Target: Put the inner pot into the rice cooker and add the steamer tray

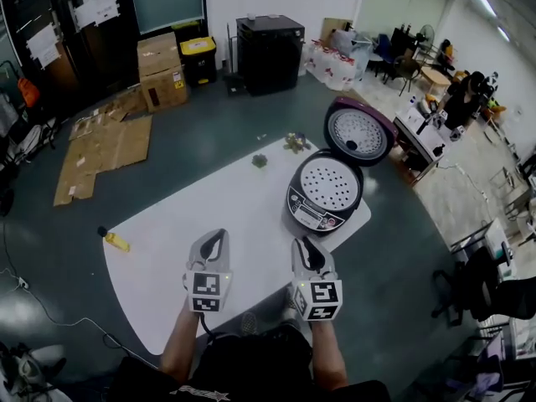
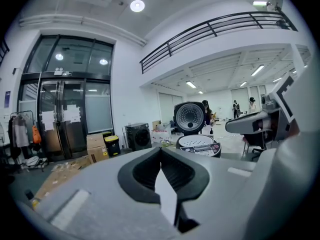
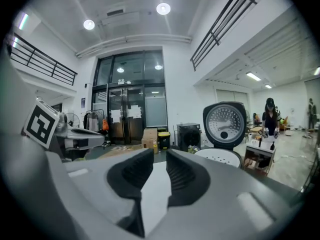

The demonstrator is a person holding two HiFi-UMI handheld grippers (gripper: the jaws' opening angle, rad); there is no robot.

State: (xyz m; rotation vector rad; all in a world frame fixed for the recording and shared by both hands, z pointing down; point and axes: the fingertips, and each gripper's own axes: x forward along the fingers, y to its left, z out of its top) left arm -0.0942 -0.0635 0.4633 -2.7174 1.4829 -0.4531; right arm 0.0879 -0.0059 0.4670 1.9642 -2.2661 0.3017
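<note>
The tray (image 1: 331, 182) already sits in the cooker (image 1: 325, 193), its perforated white face up and level with the rim. The lid (image 1: 358, 134) stands open at 1 o'clock of the body. The pot is presumably under the tray, but no view shows it, so that is a guess.

The step in hand looks like the finish, with both hands clear of the appliance. To do it well, keep both tools low over the table (image 1: 167, 224) and away from the cooker's front panel, so nothing nudges the body or tips the seated tray. If a check is wanted, a light press on the tray's near edge would show whether it rocks. Any such approach should come from the front, away from the raised lid.

The left gripper (image 1: 219, 239) has its fingers pressed together at the tips with nothing between them. The right gripper (image 1: 306, 245) has its fingers a narrow slot apart, and that slot is empty too.

The cooker lies well apart from both tools. It is at about 1 o'clock from the right fingers and about 2 o'clock from the left ones, with bare table between.
</note>
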